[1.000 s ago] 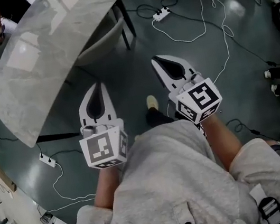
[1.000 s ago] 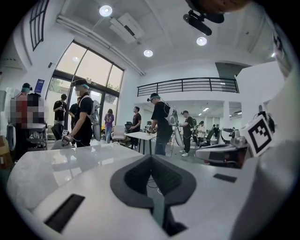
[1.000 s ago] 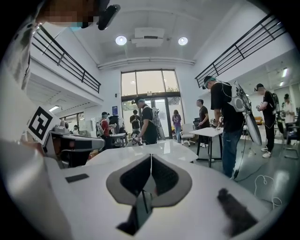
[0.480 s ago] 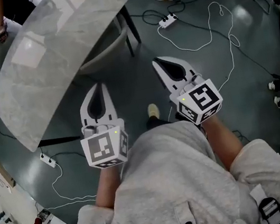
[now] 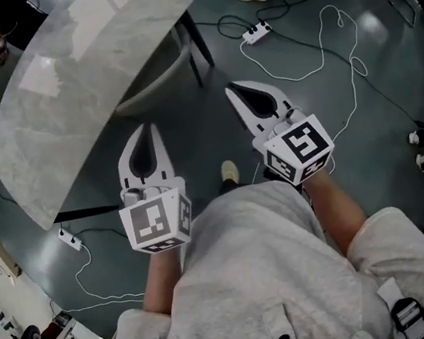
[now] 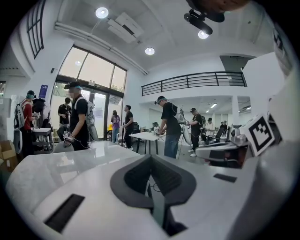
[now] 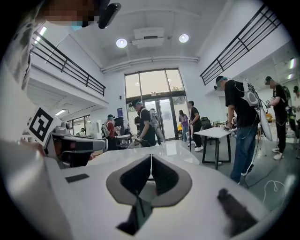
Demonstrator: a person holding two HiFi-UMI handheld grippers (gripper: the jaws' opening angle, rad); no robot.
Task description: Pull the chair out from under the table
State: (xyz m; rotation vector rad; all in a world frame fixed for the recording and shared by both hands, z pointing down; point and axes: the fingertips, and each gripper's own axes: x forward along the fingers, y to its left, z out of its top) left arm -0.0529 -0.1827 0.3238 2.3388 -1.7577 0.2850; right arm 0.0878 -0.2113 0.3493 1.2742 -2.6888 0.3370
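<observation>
Jaws of the left gripper [image 6: 151, 158] were shut together, the dark pads meeting along one line with nothing between them. Jaws of the right gripper [image 7: 150, 157] stood the same way, closed and empty. Both grippers were held out in front of the person, side by side and well apart, pointing nearly level toward the table [image 5: 61, 94]. Each carried its marker cube at the rear, close to the person's grey sweatshirt [image 5: 256, 279].

In the head view the left gripper [image 5: 152, 128] hung just short of the table's near edge; the right gripper [image 5: 230, 88] was off to the side of that edge, over bare floor. Neither touched the table or the chair.

The chair [image 5: 157, 78], a pale shell seat, was tucked under the table's marble-look top, beside a dark table leg [image 5: 198, 37]. It lay ahead of the grippers, closer to the left one, with only its rounded near side showing from beneath the top.

One shoe [image 5: 230, 172] of the person showed on the floor between the two grippers. A white cable [image 5: 319, 40] ran in loops across the dark floor from a power strip [image 5: 256, 32] beyond the table leg. A second power strip [image 5: 70, 240] lay left of the left cube. Other people [image 6: 77, 117] stood in the background beyond the table.
</observation>
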